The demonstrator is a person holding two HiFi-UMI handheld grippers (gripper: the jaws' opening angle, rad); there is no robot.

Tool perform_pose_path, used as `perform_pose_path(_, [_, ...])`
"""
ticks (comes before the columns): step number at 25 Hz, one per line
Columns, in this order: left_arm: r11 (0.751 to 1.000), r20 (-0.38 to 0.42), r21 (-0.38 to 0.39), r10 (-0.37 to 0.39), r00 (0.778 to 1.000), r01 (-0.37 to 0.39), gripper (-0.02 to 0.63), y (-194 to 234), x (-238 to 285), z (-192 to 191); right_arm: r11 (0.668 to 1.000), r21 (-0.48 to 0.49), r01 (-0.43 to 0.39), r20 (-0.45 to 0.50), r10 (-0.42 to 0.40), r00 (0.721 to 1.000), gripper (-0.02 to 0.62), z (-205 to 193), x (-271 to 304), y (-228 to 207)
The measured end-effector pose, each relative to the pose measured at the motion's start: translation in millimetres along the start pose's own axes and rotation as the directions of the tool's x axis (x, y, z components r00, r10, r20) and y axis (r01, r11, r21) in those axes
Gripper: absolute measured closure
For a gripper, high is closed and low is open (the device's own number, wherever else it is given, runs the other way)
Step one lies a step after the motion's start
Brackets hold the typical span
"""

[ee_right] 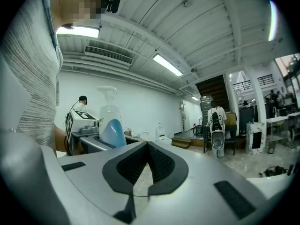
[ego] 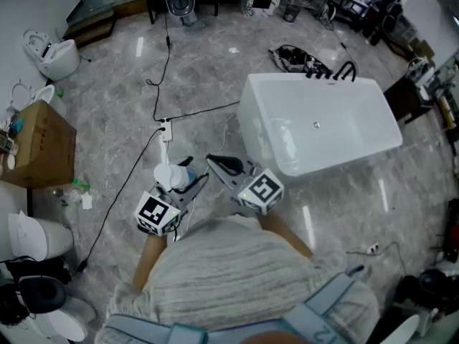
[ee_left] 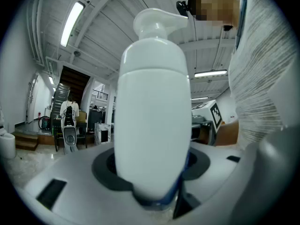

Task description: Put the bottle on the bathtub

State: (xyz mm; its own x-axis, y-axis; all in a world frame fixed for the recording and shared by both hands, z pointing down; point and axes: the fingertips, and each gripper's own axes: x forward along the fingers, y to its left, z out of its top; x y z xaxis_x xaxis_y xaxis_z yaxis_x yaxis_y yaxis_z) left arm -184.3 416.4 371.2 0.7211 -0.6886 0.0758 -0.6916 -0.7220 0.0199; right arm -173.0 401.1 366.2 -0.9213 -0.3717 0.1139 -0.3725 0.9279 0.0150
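A white pump bottle (ego: 171, 175) with a blue patch is held over the grey marble floor, with my left gripper (ego: 189, 180) shut on it. In the left gripper view the bottle (ee_left: 152, 121) fills the middle and stands upright between the jaws, pump head at the top. My right gripper (ego: 218, 163) is shut and empty, just right of the bottle. In the right gripper view the jaws (ee_right: 146, 165) meet with nothing between them, and the bottle (ee_right: 108, 121) shows off to the left. The white bathtub (ego: 373, 113) stands on the floor to the upper right, apart from both grippers.
A black faucet (ego: 344, 70) sits at the tub's far rim. A cable (ego: 154, 84) and power strip (ego: 166, 129) lie on the floor ahead. A cardboard box (ego: 39, 145) and toilets (ego: 54, 54) (ego: 32, 239) line the left side.
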Motion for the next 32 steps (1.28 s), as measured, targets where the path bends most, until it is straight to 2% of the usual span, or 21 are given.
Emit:
perform_pose_path(6, [1.000, -0.044, 0.008, -0.011, 0.999, 0.012, 0.364, 1.6, -0.6, -12.2, 1.000, 0.020, 0.018, -0.012, -0.018, 1.000, 0.592, -1.0, -2.4, -0.7])
perform_pose_path(9, [1.000, -0.046, 0.015, -0.021, 0.999, 0.022, 0.364, 1.2, 0.3, -12.6, 1.000, -0.011, 0.028, 0.016, -0.028, 0.999, 0.592, -2.2, -1.4, -5.1])
perform_pose_path(14, [0.999, -0.038, 0.029, -0.035, 0.999, 0.036, 0.364, 0.2, -1.1, -7.5, 1.000, 0.010, 0.015, -0.017, -0.014, 1.000, 0.592, 5.4, 0.6, 2.5])
perform_pose_path(26, [0.998, -0.051, -0.008, -0.058, 0.997, 0.058, 0.364, -13.9, -1.4, -14.1, 1.000, 0.005, 0.019, -0.025, -0.019, 0.999, 0.592, -0.9, -9.6, 7.5])
perform_pose_path(32, [0.996, -0.061, -0.013, -0.087, 0.994, 0.086, 0.364, -32.8, 24.3, -15.5, 0.999, 0.044, -0.028, 0.081, 0.024, 0.996, 0.592, 7.7, -34.8, 0.0])
